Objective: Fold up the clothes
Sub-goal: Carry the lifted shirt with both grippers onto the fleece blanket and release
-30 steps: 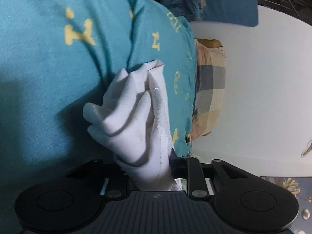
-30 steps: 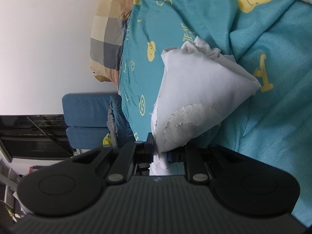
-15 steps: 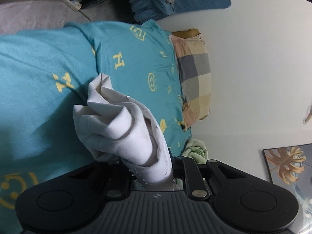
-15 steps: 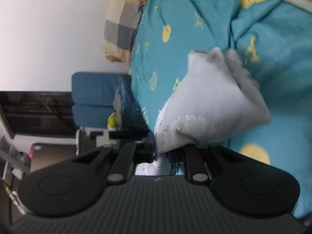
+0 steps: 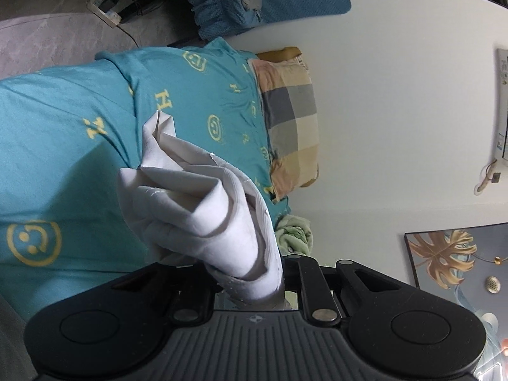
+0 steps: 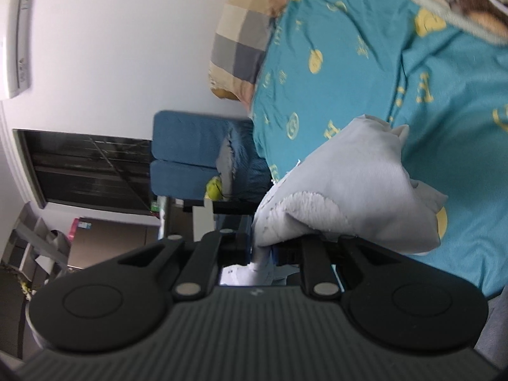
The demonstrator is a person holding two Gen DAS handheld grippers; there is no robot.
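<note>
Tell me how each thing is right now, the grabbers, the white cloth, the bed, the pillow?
left gripper: shut on the white cloth.
right gripper: shut on the white cloth.
white cloth: bunched up, held above the bed, not folded flat.
teal bedsheet: spread over the bed, a bit wrinkled.
checked pillow: lying at the bed's end by the wall.

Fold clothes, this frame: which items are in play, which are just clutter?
In play:
- white garment, bunched, pinched at both ends
- left hand-held gripper, shut on it
- right hand-held gripper, shut on it
- teal bedsheet beneath, the likely folding surface

Clutter:
- checked pillow
- green cloth by the pillow
- blue chair
- leaf picture
</note>
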